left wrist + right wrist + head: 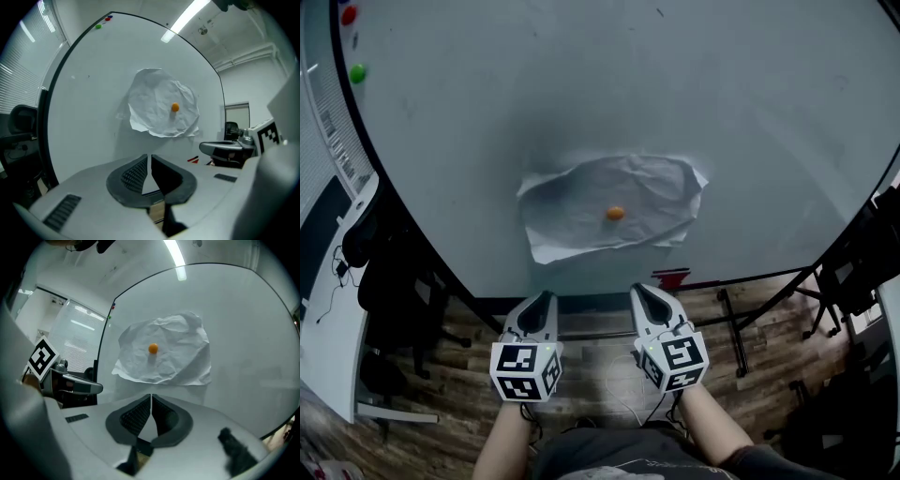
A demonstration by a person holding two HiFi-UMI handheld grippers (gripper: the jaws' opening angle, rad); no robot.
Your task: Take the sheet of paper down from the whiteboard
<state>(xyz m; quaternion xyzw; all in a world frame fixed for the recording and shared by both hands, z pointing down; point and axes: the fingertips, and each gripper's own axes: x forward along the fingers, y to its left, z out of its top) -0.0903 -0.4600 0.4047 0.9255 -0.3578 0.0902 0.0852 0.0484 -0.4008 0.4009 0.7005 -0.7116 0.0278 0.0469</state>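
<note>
Your left gripper and right gripper sit closed, empty — yank the centre-frame paper and its orange magnet may tear it.

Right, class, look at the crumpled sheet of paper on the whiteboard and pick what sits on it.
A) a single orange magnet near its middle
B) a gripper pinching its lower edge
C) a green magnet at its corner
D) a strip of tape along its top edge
A: a small round orange magnet sits near the middle of the sheet of paper on the whiteboard, and nothing else touches the sheet.
</note>
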